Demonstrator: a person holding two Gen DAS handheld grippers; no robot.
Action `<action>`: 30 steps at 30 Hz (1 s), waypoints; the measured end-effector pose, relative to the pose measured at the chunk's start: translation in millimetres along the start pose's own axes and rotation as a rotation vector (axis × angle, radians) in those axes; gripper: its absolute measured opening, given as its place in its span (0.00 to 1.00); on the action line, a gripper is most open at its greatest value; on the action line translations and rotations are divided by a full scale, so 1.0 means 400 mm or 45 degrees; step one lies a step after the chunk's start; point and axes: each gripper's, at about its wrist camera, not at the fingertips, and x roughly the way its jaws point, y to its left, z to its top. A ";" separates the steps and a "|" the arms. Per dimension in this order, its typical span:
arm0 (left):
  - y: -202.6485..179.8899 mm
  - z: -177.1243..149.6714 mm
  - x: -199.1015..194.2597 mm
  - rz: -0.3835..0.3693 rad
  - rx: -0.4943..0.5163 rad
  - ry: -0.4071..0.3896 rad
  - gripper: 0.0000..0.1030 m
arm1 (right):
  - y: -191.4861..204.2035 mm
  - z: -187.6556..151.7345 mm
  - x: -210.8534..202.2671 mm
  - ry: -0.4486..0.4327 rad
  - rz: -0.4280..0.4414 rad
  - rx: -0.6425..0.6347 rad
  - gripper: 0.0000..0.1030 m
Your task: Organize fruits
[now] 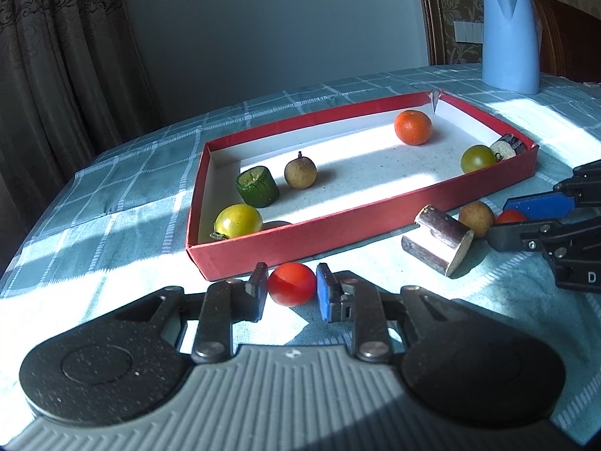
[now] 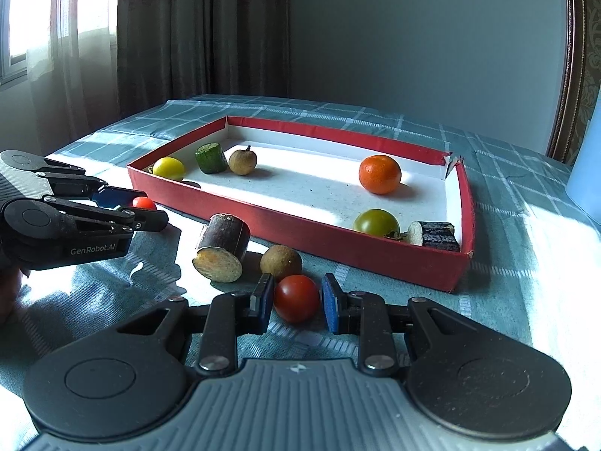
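A red shallow box lies on the checked cloth. In it are an orange, a yellow tomato, a green tomato, a cucumber piece, a longan and a dark cane piece. My left gripper straddles a red tomato on the cloth, pads close on both sides. My right gripper straddles another red tomato, with small gaps showing.
A cane piece and a longan lie on the cloth in front of the box. A blue kettle stands at the far right. Curtains hang behind the table.
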 end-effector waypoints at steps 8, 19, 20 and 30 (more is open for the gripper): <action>-0.007 0.001 0.000 0.005 0.014 0.001 0.24 | -0.001 0.002 -0.003 -0.015 -0.004 0.007 0.26; -0.007 0.000 0.001 0.006 0.016 0.000 0.24 | -0.004 0.003 -0.009 -0.029 -0.008 0.027 0.26; -0.007 0.001 0.001 0.006 0.015 0.000 0.24 | -0.004 0.004 -0.009 -0.030 -0.008 0.030 0.26; -0.010 0.000 -0.007 -0.006 0.027 -0.021 0.24 | -0.017 0.009 -0.016 -0.068 -0.036 0.074 0.26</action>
